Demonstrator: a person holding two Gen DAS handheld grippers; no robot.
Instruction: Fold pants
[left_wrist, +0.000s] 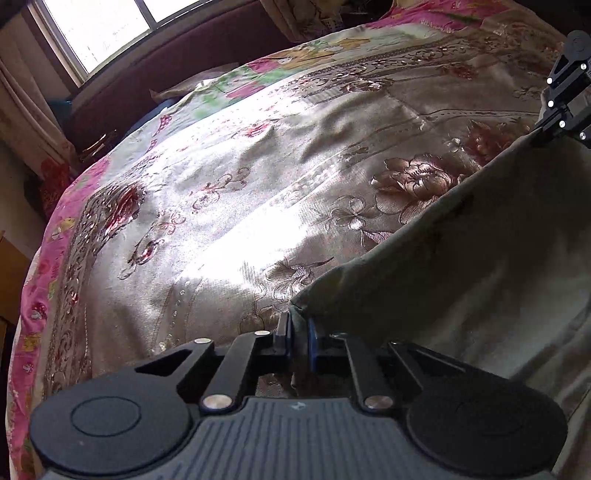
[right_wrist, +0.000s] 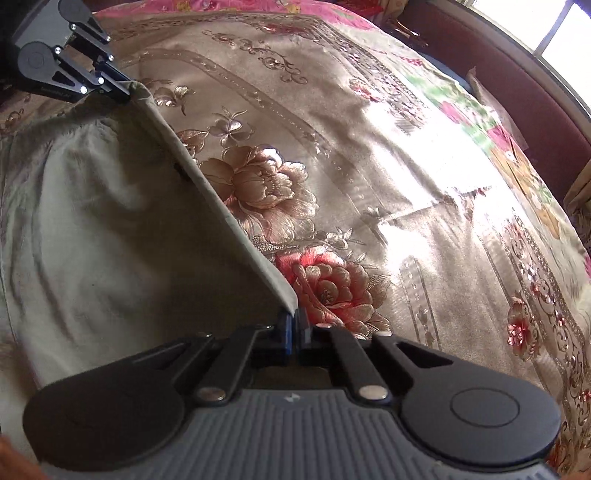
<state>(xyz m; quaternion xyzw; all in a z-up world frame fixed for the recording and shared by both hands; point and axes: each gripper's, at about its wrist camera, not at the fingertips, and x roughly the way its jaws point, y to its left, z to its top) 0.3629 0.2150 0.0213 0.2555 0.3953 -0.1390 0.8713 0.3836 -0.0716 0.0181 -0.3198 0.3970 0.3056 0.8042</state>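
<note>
Both grippers — left gripper (left_wrist: 298, 338) and right gripper (right_wrist: 294, 330) — pinch opposite corners of the olive pants (right_wrist: 110, 206), its edge stretched taut above the floral bedspread (left_wrist: 221, 192).

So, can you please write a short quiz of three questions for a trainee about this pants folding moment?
1. True or false: both grippers are shut on the pants.
2. What lies under the pants? A) bare wooden floor B) floral bedspread C) glass table
3. Fill in: the held edge runs stretched from the left gripper to the ____ gripper.

Key: 1 true; 2 B; 3 right.
</note>
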